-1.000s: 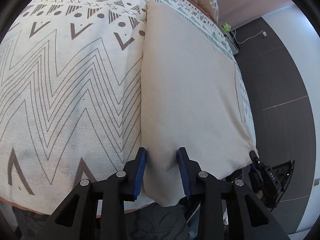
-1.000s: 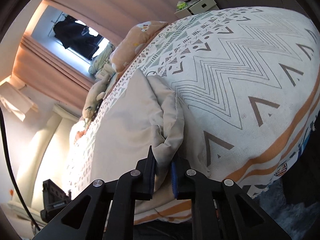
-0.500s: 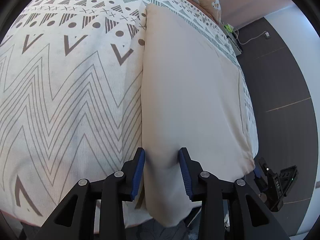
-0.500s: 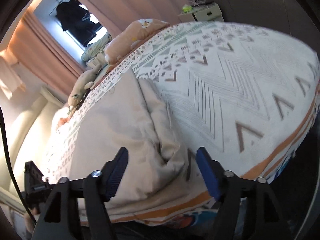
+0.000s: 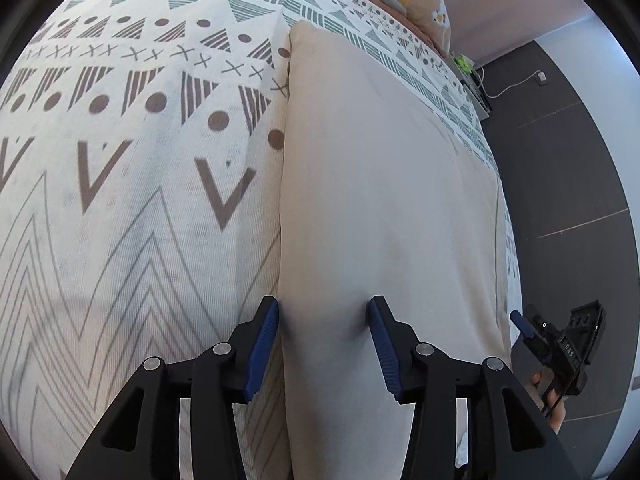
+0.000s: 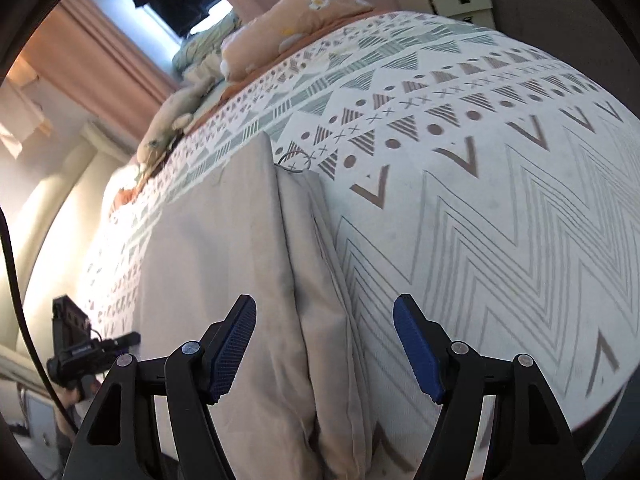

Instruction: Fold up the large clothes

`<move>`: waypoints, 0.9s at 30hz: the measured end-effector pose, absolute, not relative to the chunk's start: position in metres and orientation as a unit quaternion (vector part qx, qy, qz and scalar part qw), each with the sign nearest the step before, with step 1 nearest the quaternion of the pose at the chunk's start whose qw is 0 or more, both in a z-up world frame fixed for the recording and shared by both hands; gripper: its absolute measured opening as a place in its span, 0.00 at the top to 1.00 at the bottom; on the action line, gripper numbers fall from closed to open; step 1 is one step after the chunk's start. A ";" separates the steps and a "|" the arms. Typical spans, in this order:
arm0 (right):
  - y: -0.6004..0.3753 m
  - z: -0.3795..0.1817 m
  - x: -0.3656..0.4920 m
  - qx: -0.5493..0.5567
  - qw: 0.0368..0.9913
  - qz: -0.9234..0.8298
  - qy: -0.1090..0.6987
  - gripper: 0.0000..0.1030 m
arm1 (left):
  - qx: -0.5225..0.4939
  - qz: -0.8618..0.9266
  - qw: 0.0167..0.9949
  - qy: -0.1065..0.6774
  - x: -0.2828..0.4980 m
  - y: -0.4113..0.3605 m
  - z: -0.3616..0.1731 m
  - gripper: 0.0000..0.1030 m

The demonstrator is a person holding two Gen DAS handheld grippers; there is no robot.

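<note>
We have just let go: our right gripper (image 6: 324, 344), clamped on the beige garment's (image 5: 384, 208) bunched edge a second ago, now stands wide apart over it, and our left gripper (image 5: 323, 344) is opening astride the fold, pads off. The garment lies folded lengthwise on the patterned bedspread (image 5: 132, 184). Its near end runs out of frame.
</note>
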State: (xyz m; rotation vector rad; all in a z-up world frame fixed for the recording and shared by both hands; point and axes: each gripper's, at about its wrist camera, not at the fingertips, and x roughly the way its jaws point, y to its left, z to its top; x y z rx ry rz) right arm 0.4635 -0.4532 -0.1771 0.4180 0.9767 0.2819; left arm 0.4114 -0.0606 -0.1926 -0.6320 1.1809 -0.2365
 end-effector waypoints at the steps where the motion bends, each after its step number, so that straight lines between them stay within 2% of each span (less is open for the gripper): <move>1: -0.450 -0.179 0.475 0.195 0.846 0.144 0.475 0.31 | -0.293 -0.109 0.778 0.545 0.416 -0.060 -0.193 0.53; 12: -0.410 -0.219 0.560 0.197 0.777 0.209 0.561 0.30 | -0.287 -0.101 0.789 0.534 0.475 -0.046 -0.195 0.53; 27: -0.393 -0.239 0.618 0.289 0.737 0.247 0.559 0.34 | -0.273 -0.075 0.802 0.526 0.548 -0.047 -0.202 0.53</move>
